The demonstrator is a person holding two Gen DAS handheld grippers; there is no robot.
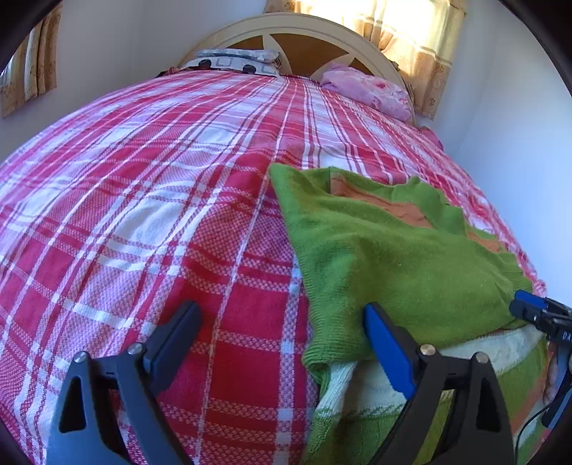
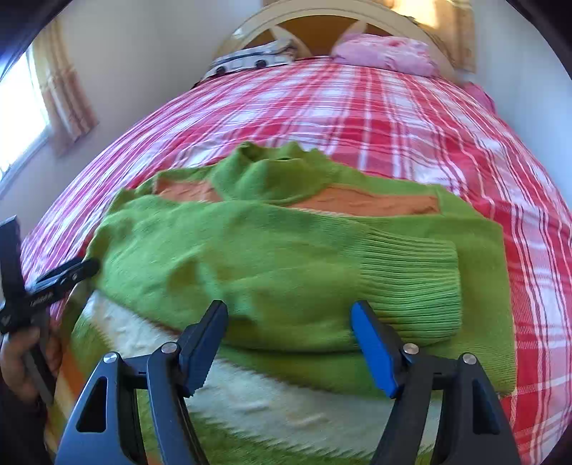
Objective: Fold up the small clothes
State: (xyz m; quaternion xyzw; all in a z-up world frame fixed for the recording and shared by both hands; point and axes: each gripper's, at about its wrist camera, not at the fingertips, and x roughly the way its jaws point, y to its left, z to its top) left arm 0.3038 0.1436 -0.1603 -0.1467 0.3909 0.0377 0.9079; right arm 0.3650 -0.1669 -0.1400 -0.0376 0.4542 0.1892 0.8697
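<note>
sweater [image 2: 286, 257] lies on bedspread [image 1: 143, 214], before pillows [image 2: 386, 53].

Each claw [image 2: 287, 348] is black plastic — one blue pad [image 2: 373, 348], one dark pad [image 2: 200, 348], silver screws [image 2: 169, 347].

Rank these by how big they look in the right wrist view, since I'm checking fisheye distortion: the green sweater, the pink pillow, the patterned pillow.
1. green sweater, largest by far, though it lies nearest the camera
2. pink pillow
3. patterned pillow, somewhat smaller; both lie far off by the headboard
</note>
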